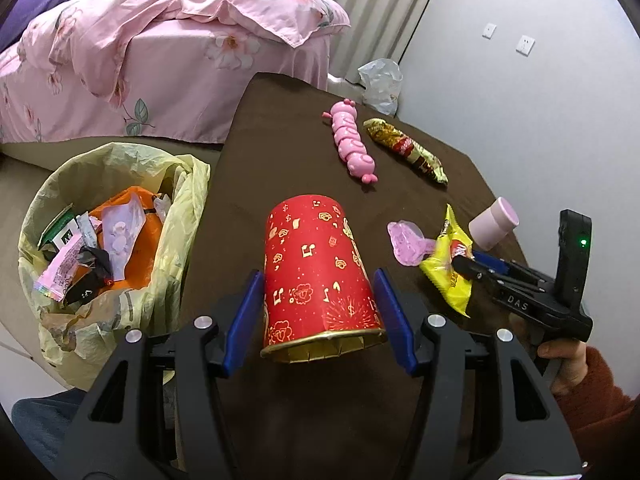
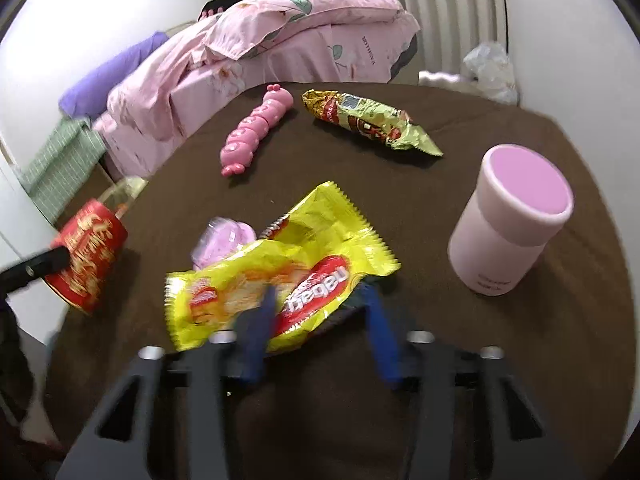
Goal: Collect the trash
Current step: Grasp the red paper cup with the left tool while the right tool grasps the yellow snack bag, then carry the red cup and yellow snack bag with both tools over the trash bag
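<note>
My left gripper is shut on a red paper cup with gold print, held upside down above the brown table; the cup also shows in the right wrist view. My right gripper straddles a yellow snack wrapper, which lies over its fingers; the jaws stand apart and blurred. That wrapper and the right gripper show in the left wrist view. A pink plastic scrap lies beside the wrapper. A gold-green snack wrapper lies farther back.
A bin lined with a yellow bag holds several pieces of trash, left of the table. A pink caterpillar toy and a pink cylinder container sit on the table. A bed with pink bedding stands behind.
</note>
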{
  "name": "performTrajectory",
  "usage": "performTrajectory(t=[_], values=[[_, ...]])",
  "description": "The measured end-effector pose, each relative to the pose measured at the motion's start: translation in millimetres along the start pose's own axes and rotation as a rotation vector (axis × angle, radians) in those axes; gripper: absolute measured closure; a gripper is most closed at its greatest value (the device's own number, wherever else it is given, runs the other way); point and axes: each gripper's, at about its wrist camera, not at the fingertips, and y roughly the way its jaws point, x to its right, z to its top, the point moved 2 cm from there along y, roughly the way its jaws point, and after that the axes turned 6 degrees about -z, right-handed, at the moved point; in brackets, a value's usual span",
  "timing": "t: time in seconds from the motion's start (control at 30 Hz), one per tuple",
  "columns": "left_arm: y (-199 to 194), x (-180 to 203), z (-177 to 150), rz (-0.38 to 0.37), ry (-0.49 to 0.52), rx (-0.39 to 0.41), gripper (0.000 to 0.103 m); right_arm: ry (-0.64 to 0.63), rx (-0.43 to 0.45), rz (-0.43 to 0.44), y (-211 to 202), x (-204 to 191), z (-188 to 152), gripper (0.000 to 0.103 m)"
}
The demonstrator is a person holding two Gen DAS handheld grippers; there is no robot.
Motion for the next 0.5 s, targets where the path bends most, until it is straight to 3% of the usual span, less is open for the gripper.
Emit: performTrajectory(t=[0.1, 0.5], values=[[-2, 4, -1, 0.008, 0.016, 0.002, 0.049, -0.031, -0.002, 0.046, -6, -1, -1, 0.097], [-14, 18, -3, -0.008, 0.049, 0.025, 0.049, -0.102, 0.052, 0.067, -50, -3, 4, 0.098]])
